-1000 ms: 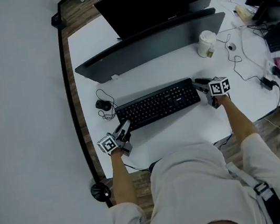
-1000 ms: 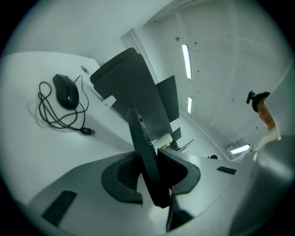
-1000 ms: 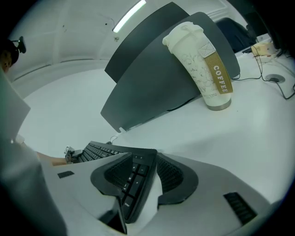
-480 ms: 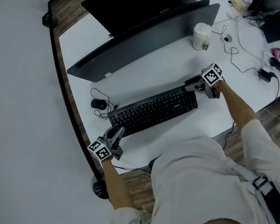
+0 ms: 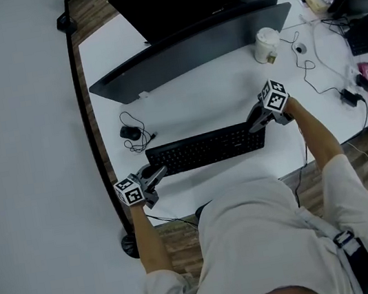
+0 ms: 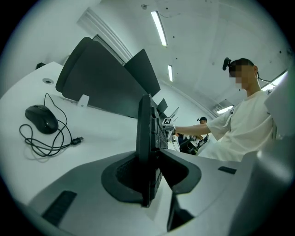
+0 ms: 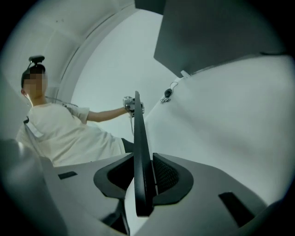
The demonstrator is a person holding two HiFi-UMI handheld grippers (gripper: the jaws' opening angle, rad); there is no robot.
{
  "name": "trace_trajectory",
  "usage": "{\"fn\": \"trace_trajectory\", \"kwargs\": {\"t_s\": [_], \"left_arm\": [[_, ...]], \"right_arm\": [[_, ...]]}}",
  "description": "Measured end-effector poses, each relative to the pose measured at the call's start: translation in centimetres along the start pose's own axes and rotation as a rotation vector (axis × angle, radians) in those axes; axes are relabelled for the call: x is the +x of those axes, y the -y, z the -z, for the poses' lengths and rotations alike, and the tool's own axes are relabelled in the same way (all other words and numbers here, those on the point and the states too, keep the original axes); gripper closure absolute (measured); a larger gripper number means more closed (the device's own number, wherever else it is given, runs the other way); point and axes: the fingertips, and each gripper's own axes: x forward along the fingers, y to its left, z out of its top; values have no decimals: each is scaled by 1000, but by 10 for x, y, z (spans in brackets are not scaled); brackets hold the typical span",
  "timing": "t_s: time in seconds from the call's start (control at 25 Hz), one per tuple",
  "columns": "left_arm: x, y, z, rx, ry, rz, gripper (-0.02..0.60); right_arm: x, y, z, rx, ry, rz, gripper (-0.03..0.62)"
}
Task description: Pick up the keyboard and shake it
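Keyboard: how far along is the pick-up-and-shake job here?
Done: the left gripper, jaws just eased slightly wider, and the right gripper, jaws just closing, each clamp an end of the keyboard. In hand: the lift; whether it is clear of the desk is unclear. Left: the shake.

shirt (image 5: 257, 249): white, short-sleeved | left claw (image 5: 159, 173), right claw (image 5: 255, 124): grey, square-marker cubes (image 5: 130, 190)
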Motion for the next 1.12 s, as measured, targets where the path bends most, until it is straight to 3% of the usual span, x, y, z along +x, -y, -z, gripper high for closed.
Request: {"fn": "trace_trajectory", "kwargs": {"t_s": [0.24,0.44,0.68,0.76,0.92,1.12], "left_arm": [[7,14,-22,139,11,28,459],[22,33,-24,364,-162,-7,466],[42,35,-58,735,-153,-243,464],[47,35,-64,836,-173,-309,468],[41,13,-60,894,-202,-464,476],[16,-6,-73,907,-129,-647,466]], "right_arm": [[-39,-14,-37,-235,-184,142,461],[-81,-36,-79,-452,-337,304,459],[-126,-53,-123,-695,-601,595,454],[-135,-63,-141,-767,-642,673,454],[-132,-85,-177,-966,-645,811,456],[-116,-88,-199,-1167,-694,965,461]]}}
